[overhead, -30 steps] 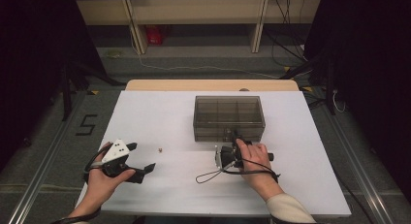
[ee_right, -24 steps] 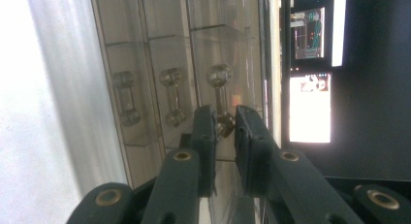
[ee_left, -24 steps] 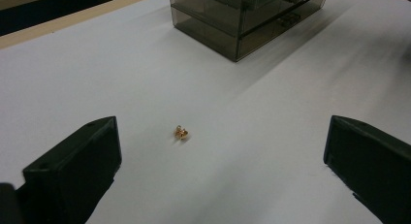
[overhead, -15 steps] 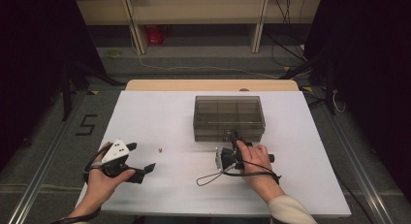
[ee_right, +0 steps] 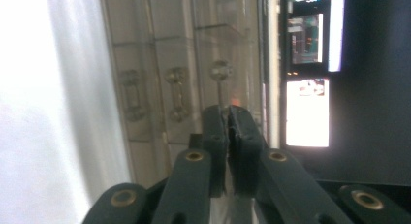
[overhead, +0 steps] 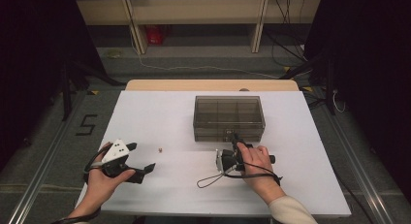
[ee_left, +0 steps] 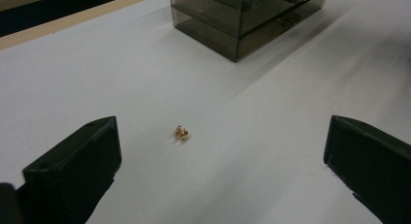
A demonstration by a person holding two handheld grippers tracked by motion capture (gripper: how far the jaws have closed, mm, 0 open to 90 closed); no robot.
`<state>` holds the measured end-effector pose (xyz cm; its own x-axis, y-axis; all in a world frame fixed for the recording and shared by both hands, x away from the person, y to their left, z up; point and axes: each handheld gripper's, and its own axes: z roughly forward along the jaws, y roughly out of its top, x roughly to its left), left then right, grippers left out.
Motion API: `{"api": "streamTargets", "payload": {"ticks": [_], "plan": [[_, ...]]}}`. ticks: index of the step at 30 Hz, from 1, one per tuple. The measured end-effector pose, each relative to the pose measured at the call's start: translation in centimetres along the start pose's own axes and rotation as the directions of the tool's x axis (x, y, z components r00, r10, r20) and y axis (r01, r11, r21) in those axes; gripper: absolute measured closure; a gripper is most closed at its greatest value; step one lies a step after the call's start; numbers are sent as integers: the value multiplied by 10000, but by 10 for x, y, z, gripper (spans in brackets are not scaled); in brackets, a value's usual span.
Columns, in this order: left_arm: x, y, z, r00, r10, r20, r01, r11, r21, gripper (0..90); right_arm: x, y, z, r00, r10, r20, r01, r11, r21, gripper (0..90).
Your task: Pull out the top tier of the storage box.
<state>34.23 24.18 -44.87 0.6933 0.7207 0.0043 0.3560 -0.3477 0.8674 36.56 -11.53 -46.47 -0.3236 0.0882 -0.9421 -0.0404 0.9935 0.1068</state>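
A smoky clear box (overhead: 229,112) with compartments stands mid-table, its front facing me. My right gripper (overhead: 234,137) lies on its side at that front. In the right gripper view its jaws have just been closing, and the right gripper (ee_right: 228,112) now pinches the thin end of a clear handle (ee_right: 220,71) on the box (ee_right: 160,49). A tiny golden piece (overhead: 160,149) lies loose on the table. My left gripper (overhead: 141,156) rests just short of it, open, and the piece (ee_left: 181,132) lies ahead of the wide-set jaws of the left gripper (ee_left: 225,136).
The white table (overhead: 145,117) has a wooden strip along its far edge (overhead: 213,85). The right gripper's cable (overhead: 208,180) loops on the table near its front edge. The box (ee_left: 242,20) stands beyond the golden piece in the left gripper view.
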Motion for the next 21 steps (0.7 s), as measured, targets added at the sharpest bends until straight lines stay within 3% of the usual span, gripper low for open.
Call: {"api": "streamTargets", "payload": {"ticks": [7,15,17,18,19,21], "plan": [[0,0,0,10000,-17,-7,17,10000,-4,0,1,-2,1,10000,-29,-94,30,9999,98,852],[0,0,0,10000,1,-4,-1,10000,-10,0,-1,-3,-2,9994,288,-186,-288,9996,-29,810],[0,0,0,10000,-3,-4,3,10000,-11,0,-6,-4,-3,9974,546,-465,-556,9982,-208,771],[0,0,0,10000,-6,2,6,10000,-11,0,-13,-7,-6,9919,906,-884,-938,9951,-322,690],[0,0,0,10000,-6,2,6,10000,-11,0,-13,-7,-6,9919,906,-884,-938,9951,-322,690],[0,0,0,10000,2,3,-2,10000,-8,0,-20,-11,-6,9783,1325,-1596,-1419,9886,-493,581]]}}
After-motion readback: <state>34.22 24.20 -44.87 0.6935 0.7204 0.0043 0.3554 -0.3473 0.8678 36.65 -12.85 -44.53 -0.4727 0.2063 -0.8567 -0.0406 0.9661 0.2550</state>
